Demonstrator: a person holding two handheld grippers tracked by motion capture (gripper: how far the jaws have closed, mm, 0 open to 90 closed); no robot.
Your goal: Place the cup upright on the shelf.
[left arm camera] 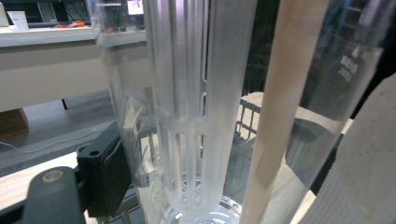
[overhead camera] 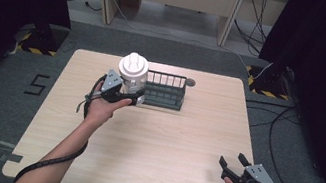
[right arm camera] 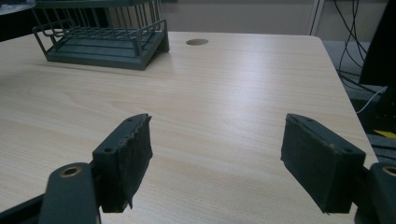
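A clear plastic bottle (overhead camera: 133, 77) with a white ribbed lid stands upright at the left end of a dark wire rack (overhead camera: 165, 92). My left gripper (overhead camera: 134, 96) is shut on its lower body. In the left gripper view the bottle's clear wall (left arm camera: 140, 140) and a frosted slotted inner tube (left arm camera: 196, 116) are very close, and the left pad (left arm camera: 109, 175) presses on the wall. The other pad is hidden behind the bottle. I cannot tell whether the bottle's base touches the table. My right gripper (overhead camera: 231, 160) (right arm camera: 217, 140) rests open near the front right corner, with nothing between its pads.
The wooden table (overhead camera: 168, 138) has a small round hole (overhead camera: 190, 82) (right arm camera: 197, 42) behind the rack (right arm camera: 102, 39). Cables run over the floor to the right. Dark curtains hang on both sides, and a bench stands beyond the table.
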